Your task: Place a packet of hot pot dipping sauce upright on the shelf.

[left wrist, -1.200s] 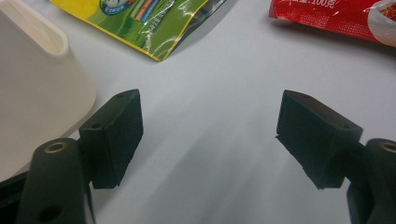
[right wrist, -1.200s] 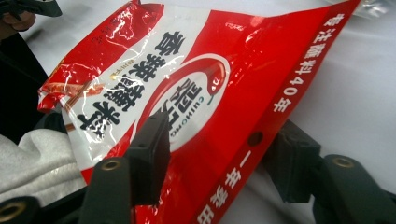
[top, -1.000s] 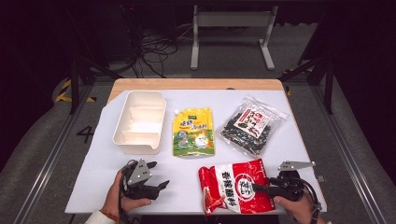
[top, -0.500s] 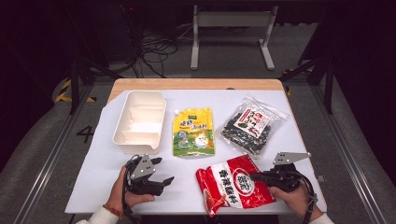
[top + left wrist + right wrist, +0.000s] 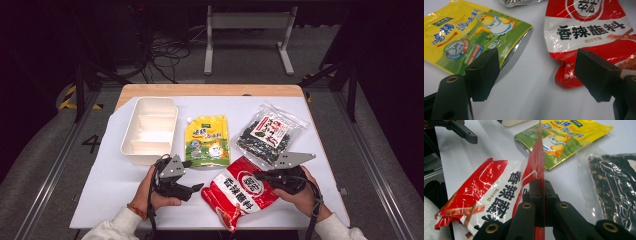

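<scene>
The right tool (image 5: 270, 176), at about five o'clock on the table (image 5: 115, 185), is pinching the right edge of the red sauce packet (image 5: 242, 192); in the right gripper view the jaws stand pressed together on the packet's thin seam, which rises edge-on between them. The packet lies at the near edge around six o'clock, its gripped side lifted and its lower end resting on the white cover. The left tool (image 5: 192, 188), near seven o'clock, has its jaws spread and empty, pointing at the packet's left edge without touching it; the left gripper view shows that edge just ahead of one pad.

To do this lift well, I judge the grip should stay on the sealed seam, rising slowly so the contents settle downward, with the left tool ready to steady the sagging end.

Farther off, the yellow pouch (image 5: 206, 141) lies flat at twelve o'clock from the packet, the white tray (image 5: 131, 135) at ten o'clock, and the clear bag of dark contents (image 5: 270, 134) at two o'clock.

Against the picture a second ago, the right jaws have just been closing onto the packet, which has tilted up and moved leftward; both hands sit farther up the table.
</scene>
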### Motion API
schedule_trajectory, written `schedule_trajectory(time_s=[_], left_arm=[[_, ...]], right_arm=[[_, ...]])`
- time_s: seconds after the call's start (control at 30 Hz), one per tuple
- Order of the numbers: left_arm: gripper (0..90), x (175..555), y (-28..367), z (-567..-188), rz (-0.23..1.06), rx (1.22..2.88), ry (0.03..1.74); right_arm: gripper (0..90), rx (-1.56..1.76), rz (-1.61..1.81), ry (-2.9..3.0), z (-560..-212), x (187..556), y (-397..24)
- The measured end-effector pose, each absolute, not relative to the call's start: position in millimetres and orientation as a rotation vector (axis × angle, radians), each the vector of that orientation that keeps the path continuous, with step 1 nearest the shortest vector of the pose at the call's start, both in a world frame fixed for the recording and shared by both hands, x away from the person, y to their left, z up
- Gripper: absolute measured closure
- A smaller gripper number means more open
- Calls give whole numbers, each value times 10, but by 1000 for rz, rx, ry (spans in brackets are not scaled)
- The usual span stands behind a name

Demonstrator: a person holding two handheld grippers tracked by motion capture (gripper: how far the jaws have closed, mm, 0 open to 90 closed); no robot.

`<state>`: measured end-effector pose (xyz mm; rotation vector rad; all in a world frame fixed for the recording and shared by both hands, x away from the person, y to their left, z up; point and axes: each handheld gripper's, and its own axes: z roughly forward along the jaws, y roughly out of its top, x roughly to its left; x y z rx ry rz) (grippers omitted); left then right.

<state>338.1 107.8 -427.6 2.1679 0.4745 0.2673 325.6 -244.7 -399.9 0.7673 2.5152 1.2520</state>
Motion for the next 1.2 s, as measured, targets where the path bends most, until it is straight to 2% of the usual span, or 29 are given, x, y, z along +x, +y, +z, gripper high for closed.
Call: schedule_trajectory(time_s=[0.13, 0.63, 0.7, 0.73, 0.87, 0.9, 0.97, 1.03, 1.07, 1.1, 1.2], left_arm=[[219, 3400, 1032, -4271, 255, 2170, 459], [266, 3630, 629, -4328, 67, 2182, 392], [335, 3641, 589, -4335, 26, 2170, 372], [409, 3644, 568, -4337, 28, 2179, 364], [478, 3652, 496, -4372, 33, 2209, 375], [561, 3672, 509, -4379, 27, 2194, 387], [605, 3688, 521, -4385, 20, 2186, 395], [586, 3709, 516, -4403, 3, 2185, 413], [496, 3714, 505, -4414, 1, 2188, 425], [477, 3722, 490, -4421, 5, 2190, 433], [522, 3731, 474, -4424, -21, 2180, 388]], right_arm=[[893, 740, 1225, 2511, -3984, 3276, -2383], [893, 522, 1246, 2449, -3831, 3278, -2081], [893, 511, 1240, 2442, -3816, 3264, -2055], [893, 497, 1236, 2436, -3812, 3249, -2033], [893, 493, 1237, 2423, -3814, 3240, -2018], [894, 492, 1234, 2419, -3815, 3236, -2012], [894, 481, 1242, 2411, -3804, 3227, -2011], [894, 475, 1246, 2411, -3798, 3215, -2005], [895, 445, 1239, 2405, -3790, 3190, -1978], [895, 433, 1239, 2407, -3787, 3177, -1963], [895, 420, 1232, 2406, -3785, 3165, -1940]])
